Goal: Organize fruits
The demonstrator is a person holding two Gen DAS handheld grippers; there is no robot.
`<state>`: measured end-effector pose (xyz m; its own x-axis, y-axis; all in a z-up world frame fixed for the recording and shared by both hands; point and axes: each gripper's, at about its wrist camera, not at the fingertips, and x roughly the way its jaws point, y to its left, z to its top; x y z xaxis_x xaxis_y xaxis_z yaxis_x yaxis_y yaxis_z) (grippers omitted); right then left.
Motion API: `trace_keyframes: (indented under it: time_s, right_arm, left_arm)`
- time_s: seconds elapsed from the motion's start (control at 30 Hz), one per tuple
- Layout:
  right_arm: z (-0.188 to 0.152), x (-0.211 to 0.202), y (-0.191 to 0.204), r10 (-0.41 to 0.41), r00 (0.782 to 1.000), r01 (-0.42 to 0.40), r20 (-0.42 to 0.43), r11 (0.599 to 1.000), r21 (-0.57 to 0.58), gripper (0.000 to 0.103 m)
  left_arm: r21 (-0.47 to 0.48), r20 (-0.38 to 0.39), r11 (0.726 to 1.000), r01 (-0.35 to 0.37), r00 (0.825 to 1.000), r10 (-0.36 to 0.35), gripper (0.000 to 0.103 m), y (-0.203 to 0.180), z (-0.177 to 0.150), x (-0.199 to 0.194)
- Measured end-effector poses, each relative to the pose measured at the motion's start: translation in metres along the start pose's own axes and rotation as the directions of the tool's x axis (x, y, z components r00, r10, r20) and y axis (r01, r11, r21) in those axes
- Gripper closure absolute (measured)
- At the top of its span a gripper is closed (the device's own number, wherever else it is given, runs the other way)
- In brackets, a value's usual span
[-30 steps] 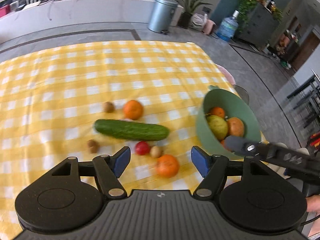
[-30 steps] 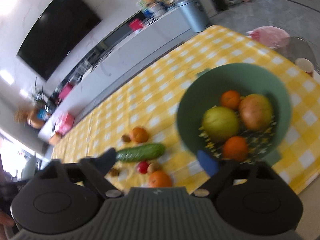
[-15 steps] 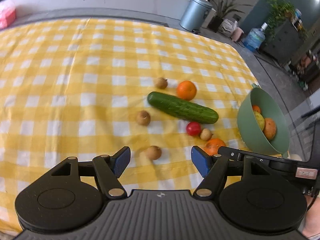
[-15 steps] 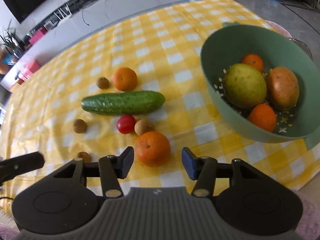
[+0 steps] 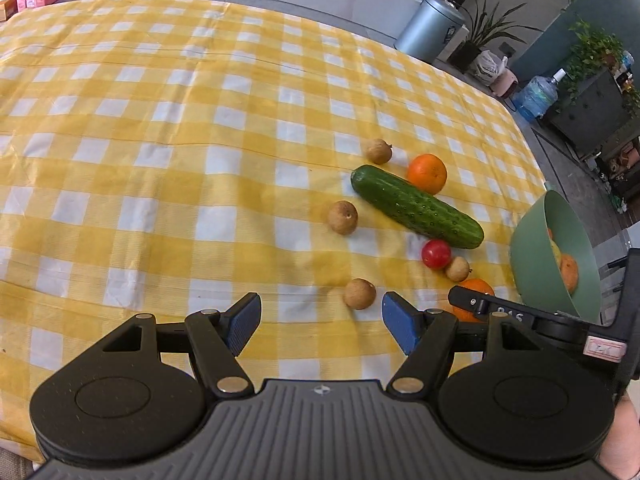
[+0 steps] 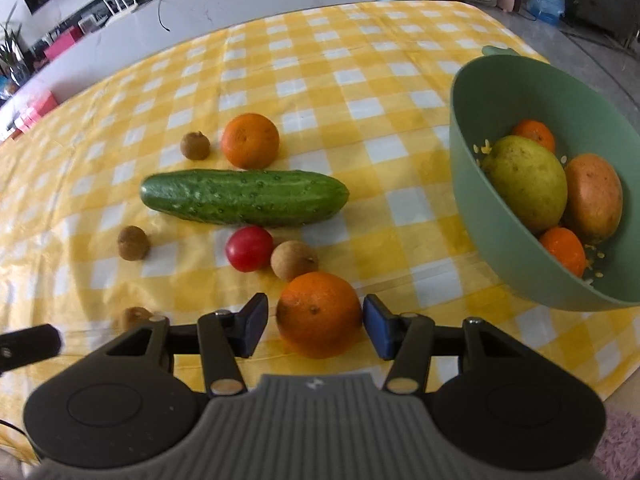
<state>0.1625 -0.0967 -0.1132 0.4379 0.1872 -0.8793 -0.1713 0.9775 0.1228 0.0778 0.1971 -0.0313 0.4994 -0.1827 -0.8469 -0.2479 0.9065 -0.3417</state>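
While my right gripper (image 6: 316, 322) brackets the round orange tangerine (image 6: 319, 314), pads not yet pressing, I'd close gently; my left gripper (image 5: 321, 326) hangs open, empty.

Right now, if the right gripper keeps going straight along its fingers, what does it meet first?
The right gripper would meet the nearest orange, already sitting between its fingers. The right pad looks against the peel; a thin gap shows at the left, so it isn't clamped. Beyond lies the yellow checked cloth.
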Motion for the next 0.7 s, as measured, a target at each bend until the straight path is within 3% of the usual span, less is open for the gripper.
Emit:
trace_keyframes:
  time_s: [0.2,0.37,0.53,0.7]
  right_arm:
    - [-0.003,0.005,0.001,-0.009,1.000,0.009,0.009,1.000,-0.022,0.059]
    - [-0.006,0.001,-0.013,0.042,0.999,-0.043,0.013,0.998,0.049,0.059]
    - [-0.010,-0.003,-0.026,0.073,0.997,-0.075,0.021,0.990,0.118,0.059]
    - [-0.012,-0.008,-0.023,0.084,0.996,-0.088,0.044,0.991,0.101,0.059]
  left_arm:
    - [-0.005,-0.001,1.000,-0.003,1.000,0.003,0.022,0.002,-0.001,-0.001]
    - [0.003,0.012,1.000,-0.014,1.000,0.014,0.022,0.002,-0.006,-0.007]
    - [0.058,0.034,0.995,-0.079,0.996,0.077,0.022,-0.006,-0.013,-0.013]
    - [0.077,0.038,0.993,-0.092,0.995,0.089,0.022,-0.016,-0.014,-0.016]
